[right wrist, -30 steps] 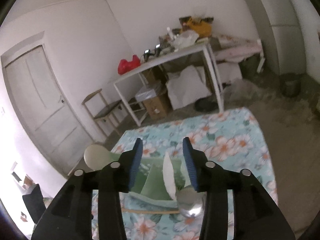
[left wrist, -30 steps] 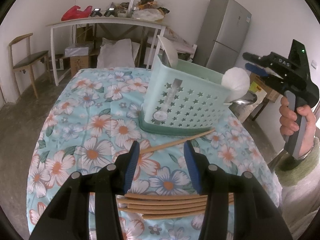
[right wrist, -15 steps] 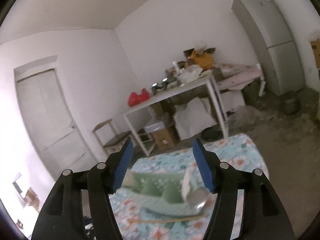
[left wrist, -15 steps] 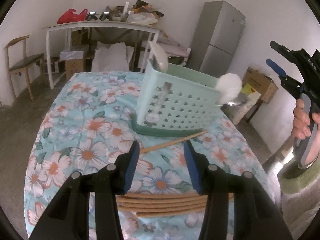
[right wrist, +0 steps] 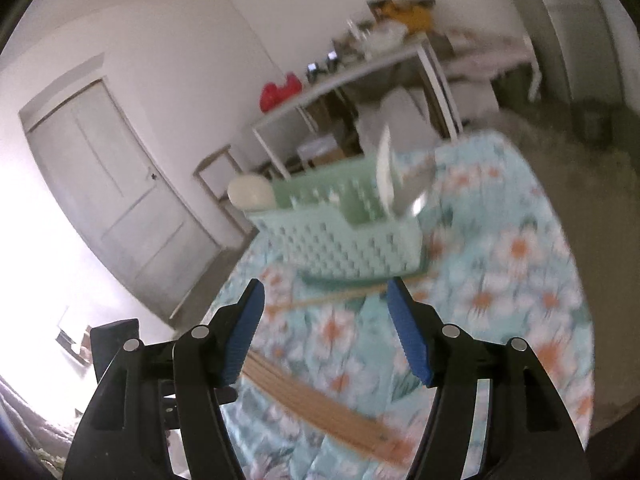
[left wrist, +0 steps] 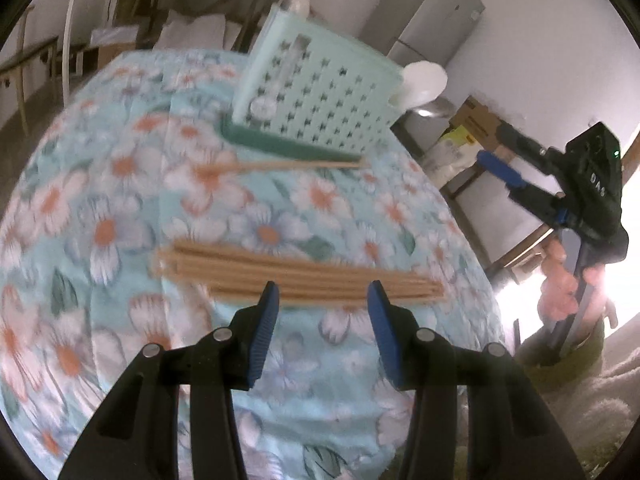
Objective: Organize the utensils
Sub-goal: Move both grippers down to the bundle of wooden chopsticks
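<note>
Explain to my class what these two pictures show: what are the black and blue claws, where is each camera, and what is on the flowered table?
There is no robot here. A person holds a hand-operated claw in each hand, and a wide-angle camera on each one looks forward along its two blue-padded fingers.

The left claw, seen from its own camera, is open and empty, just above a bundle of chopsticks lying on the flowered tablecloth. At the right edge of that picture you see the other tool held in the person's hand.

The right claw, seen from its own camera, is also empty; its jaws have just been opening.

Further back stands a pale green basket with star-shaped holes, already holding some white and metal utensils. A single chopstick lies in front of it. Both pictures are blurred by movement.
</note>
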